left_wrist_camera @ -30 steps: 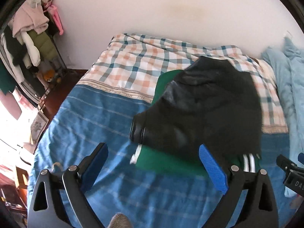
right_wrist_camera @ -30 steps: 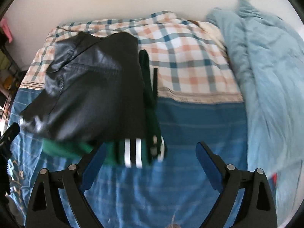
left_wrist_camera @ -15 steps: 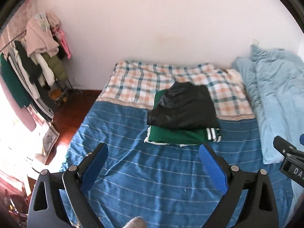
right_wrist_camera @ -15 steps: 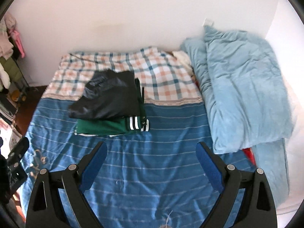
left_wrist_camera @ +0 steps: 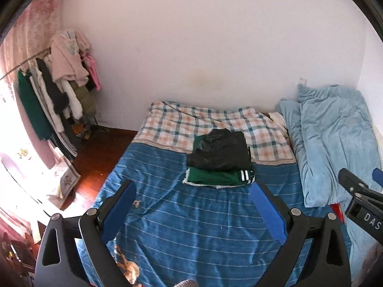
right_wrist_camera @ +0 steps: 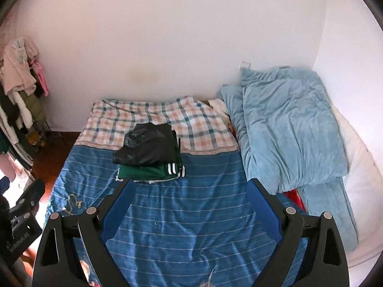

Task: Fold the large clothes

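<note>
Both my left tool (left_wrist_camera: 191, 205) and right tool (right_wrist_camera: 190, 202) hang spread and empty above the blue striped bed (left_wrist_camera: 191, 227), the folded black leather jacket (left_wrist_camera: 221, 149) stacked on the folded green garment (left_wrist_camera: 215, 177), so I judge this fold finished and another garment due next.

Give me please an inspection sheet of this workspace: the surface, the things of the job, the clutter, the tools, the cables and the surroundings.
Surface: bed under a blue striped sheet; plaid cover at the far end.
Job's things: folded black jacket stacked on the folded green garment, with white stripes at its right edge.
Clutter: light blue duvet bunched on the right side of the bed; something red shows under it.
Tools: left tool and right tool both open, empty, above the near end of the bed, away from the stack.
Cables: nothing seen.
Surroundings: white wall, clothes rack at left, wooden floor.
</note>
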A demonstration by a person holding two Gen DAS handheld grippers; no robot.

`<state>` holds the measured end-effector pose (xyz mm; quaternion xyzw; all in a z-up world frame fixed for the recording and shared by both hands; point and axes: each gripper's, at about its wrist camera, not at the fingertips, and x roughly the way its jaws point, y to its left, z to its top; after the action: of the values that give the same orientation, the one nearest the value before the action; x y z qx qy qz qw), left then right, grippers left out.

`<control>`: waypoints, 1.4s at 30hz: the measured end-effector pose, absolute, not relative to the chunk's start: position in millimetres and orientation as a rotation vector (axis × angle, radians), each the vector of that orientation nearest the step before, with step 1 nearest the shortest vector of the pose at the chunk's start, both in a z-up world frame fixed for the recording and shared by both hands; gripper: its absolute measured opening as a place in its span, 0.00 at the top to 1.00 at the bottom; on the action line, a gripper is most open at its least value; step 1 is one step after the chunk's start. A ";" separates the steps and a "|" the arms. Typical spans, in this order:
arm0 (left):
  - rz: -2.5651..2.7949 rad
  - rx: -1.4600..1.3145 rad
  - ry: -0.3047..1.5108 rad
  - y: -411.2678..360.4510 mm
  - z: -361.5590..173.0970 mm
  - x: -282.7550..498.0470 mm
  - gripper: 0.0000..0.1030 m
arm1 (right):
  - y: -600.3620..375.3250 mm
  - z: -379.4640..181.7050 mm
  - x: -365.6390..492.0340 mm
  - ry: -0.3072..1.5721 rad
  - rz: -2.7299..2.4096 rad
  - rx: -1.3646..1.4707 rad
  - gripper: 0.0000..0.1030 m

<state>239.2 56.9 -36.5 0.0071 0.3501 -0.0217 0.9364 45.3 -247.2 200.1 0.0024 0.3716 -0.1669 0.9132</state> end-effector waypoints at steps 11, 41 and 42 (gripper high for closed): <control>-0.037 0.020 0.656 59.6 -14.5 183.9 0.05 | -242.0 230.3 -18.8 0.706 -0.325 0.001 0.07; -0.027 0.040 0.590 55.0 -0.6 148.0 0.01 | -249.1 250.8 -60.2 0.642 -0.303 0.025 0.03; -0.026 0.037 0.590 54.9 0.6 146.8 0.01 | -249.1 251.1 -59.9 0.643 -0.301 0.025 0.03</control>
<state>146.8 54.9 0.6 0.0183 0.2909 -0.0129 0.9565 -59.9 -249.1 251.1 0.0125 0.3148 -0.1474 0.9376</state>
